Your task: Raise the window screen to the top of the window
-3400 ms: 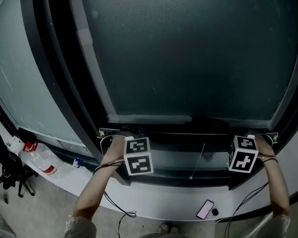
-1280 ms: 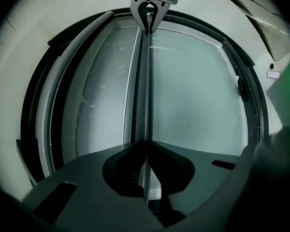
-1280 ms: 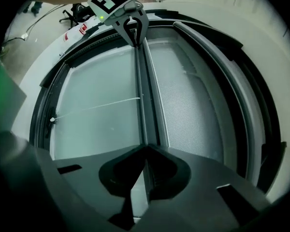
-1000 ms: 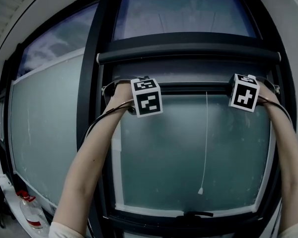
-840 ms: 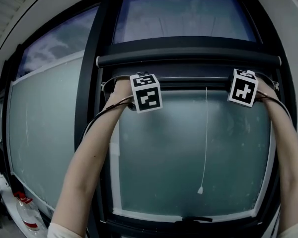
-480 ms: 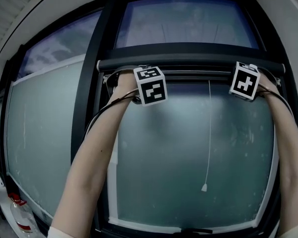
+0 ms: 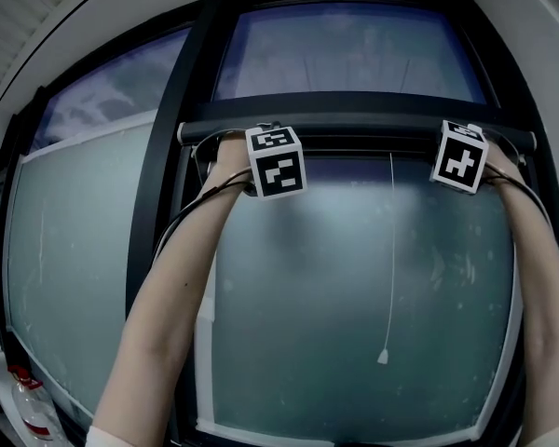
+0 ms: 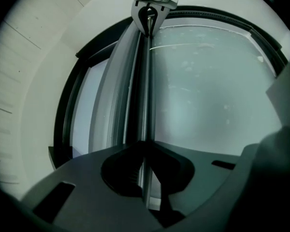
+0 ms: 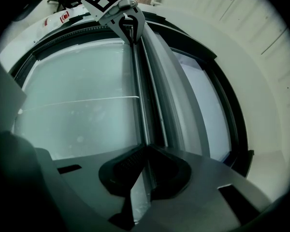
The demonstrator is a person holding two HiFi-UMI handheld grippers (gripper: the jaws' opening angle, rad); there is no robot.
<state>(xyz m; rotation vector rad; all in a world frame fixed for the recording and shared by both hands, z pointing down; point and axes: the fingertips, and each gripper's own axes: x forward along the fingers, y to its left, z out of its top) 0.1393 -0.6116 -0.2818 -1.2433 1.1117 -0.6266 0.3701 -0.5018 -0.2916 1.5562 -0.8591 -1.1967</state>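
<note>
Dark screen rail [image 8: 146,91] sits clamped in left tongs [image 8: 144,146] and right tongs [image 9: 146,151].

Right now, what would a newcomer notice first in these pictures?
Two bare arms reach up across the frosted pane, with the left gripper and right gripper each clamped on the screen's bottom rail. That rail sits just under the dark roller housing at the window's top, and a thin white pull cord dangles from it over the glass.
</note>
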